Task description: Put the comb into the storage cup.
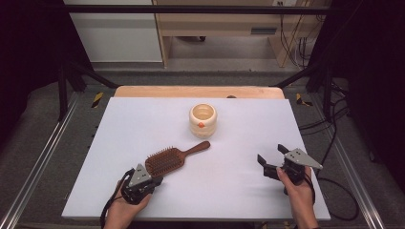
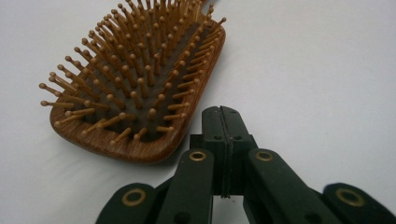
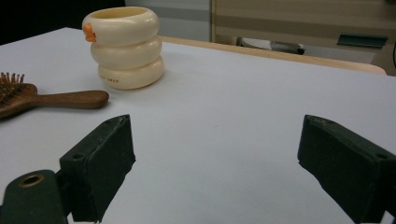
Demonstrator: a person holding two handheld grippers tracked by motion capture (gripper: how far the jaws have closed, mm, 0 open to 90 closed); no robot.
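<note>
Hairbrush [image 1: 167,160] lies bristles-up on the white counter [image 1: 229,186], left of centre; left tool [image 1: 152,182], pressed shut and empty, sits just beside its head; cream holder [image 1: 202,120] stands behind; right tool [image 1: 270,157] gapes wide, empty.

The left gripper [image 1: 154,180] sits at seven o'clock, jaws pressed together; the right gripper [image 1: 272,157] at four o'clock, jaws spread wide.

Open white table [image 1: 229,157] between both hands, hairbrush [image 1: 167,160] and cream cup [image 1: 202,120] mid-table obstacles
</note>
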